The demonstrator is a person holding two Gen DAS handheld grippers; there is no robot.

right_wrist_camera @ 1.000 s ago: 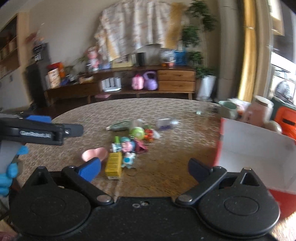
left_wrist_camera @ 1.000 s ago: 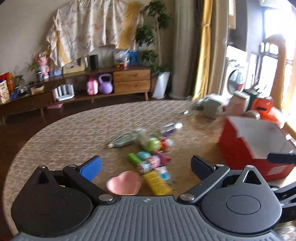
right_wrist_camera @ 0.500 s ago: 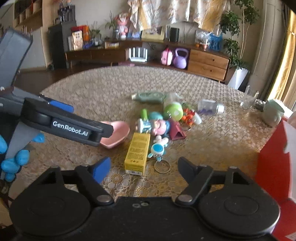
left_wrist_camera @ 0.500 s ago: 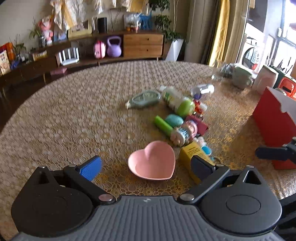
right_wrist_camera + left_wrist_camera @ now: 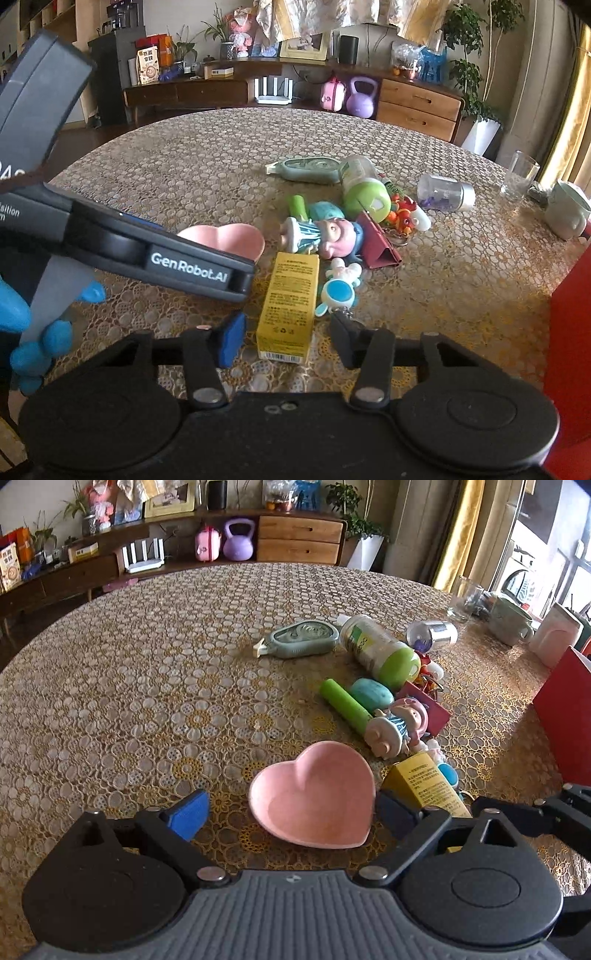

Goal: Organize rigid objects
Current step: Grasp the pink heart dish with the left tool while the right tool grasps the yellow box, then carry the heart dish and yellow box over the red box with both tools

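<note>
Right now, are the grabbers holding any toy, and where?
Nothing is held yet. The left gripper is closing around the pink heart dish, the right gripper around the yellow box's near end; neither touches.

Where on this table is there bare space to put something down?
The broad lace-covered table is bare left of the pink heart dish and the grey-green tape dispenser, out to the far rim. Another bare strip lies between the toy pile and the red box. It is crowded around the yellow carton and figurine.

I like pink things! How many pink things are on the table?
2: a pink heart-shaped dish nearest the camera, and a pink-hatted doll figure lying just behind it. More may hide in the pile.
</note>
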